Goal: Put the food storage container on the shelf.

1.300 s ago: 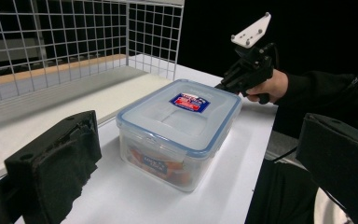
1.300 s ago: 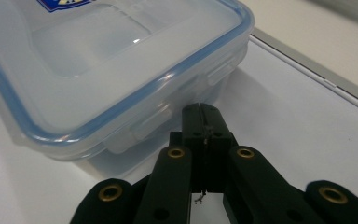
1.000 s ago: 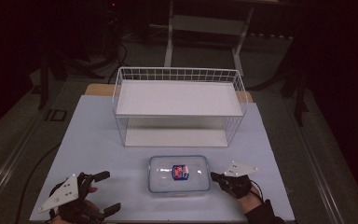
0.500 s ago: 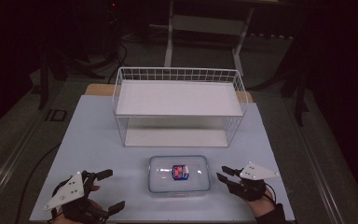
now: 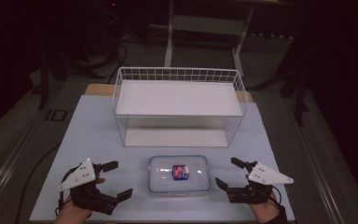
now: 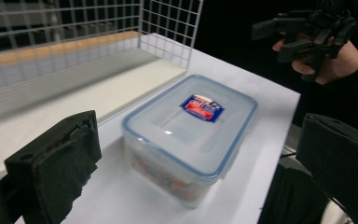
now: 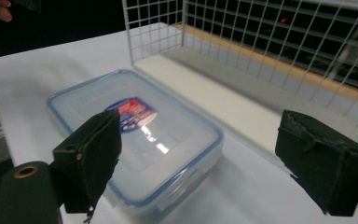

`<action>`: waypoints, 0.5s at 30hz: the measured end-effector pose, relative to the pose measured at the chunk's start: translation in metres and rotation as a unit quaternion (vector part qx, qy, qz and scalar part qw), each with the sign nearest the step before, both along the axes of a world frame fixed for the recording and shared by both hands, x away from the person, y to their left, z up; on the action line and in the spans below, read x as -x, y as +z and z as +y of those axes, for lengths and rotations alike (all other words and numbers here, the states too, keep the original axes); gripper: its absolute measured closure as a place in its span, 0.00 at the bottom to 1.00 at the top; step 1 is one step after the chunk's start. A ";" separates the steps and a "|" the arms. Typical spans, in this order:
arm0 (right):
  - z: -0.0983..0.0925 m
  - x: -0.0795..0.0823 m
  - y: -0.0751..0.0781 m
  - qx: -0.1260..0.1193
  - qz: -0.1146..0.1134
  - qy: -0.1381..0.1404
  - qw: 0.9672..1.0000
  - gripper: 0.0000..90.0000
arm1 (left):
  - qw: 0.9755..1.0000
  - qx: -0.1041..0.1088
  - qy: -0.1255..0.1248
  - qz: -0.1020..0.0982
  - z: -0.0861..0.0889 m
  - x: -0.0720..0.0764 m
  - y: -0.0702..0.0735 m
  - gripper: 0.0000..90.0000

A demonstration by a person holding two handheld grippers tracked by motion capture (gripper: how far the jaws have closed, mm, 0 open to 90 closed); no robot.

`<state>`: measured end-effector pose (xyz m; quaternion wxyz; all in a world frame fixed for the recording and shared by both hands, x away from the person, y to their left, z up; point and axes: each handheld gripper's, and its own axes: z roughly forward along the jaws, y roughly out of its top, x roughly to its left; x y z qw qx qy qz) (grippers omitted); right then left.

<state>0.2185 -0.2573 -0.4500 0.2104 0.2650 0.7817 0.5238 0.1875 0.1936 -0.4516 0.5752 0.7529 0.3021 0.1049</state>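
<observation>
A clear plastic container (image 5: 179,173) with a blue-rimmed lid and a red and blue label lies flat near the table's front edge. My left gripper (image 5: 116,179) hovers to its left, open, jaws pointing at the box. In the left gripper view the container (image 6: 191,126) lies ahead of the open left gripper (image 6: 200,135). My right gripper (image 5: 227,172) hovers to the box's right, apart from it. Its jaws have just been opening, with nothing gripped. In the right gripper view the container (image 7: 135,135) lies below and ahead of the right gripper (image 7: 200,140).
A white wire shelf rack (image 5: 179,93) stands behind the container, its lower board near the box's far side. The white table (image 5: 93,126) ends just behind my hands. The other hand's gripper (image 6: 303,32) is seen across the box.
The right gripper has drawn back from the container's right edge, risen and opened its jaws. The left gripper has shifted slightly and risen a little. The container has stayed put.
</observation>
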 end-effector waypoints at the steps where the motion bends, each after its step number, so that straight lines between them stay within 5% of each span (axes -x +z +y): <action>1: 0.001 0.000 0.001 0.000 0.000 0.002 1.000 0.17 | 1.000 0.001 -0.002 0.005 -0.002 -0.002 0.001 0.00; 7: 0.004 0.001 0.007 -0.010 -0.014 -0.009 1.000 0.21 | 1.000 0.006 -0.010 0.023 -0.018 -0.010 0.007 0.00; 12: 0.008 -0.001 0.007 0.013 0.004 -0.035 0.999 0.22 | 0.998 0.009 -0.014 0.053 -0.030 -0.020 0.008 0.00; 15: 0.008 -0.004 0.006 -0.001 0.031 -0.029 0.999 0.21 | 0.996 0.014 -0.020 0.082 -0.034 -0.028 0.006 0.00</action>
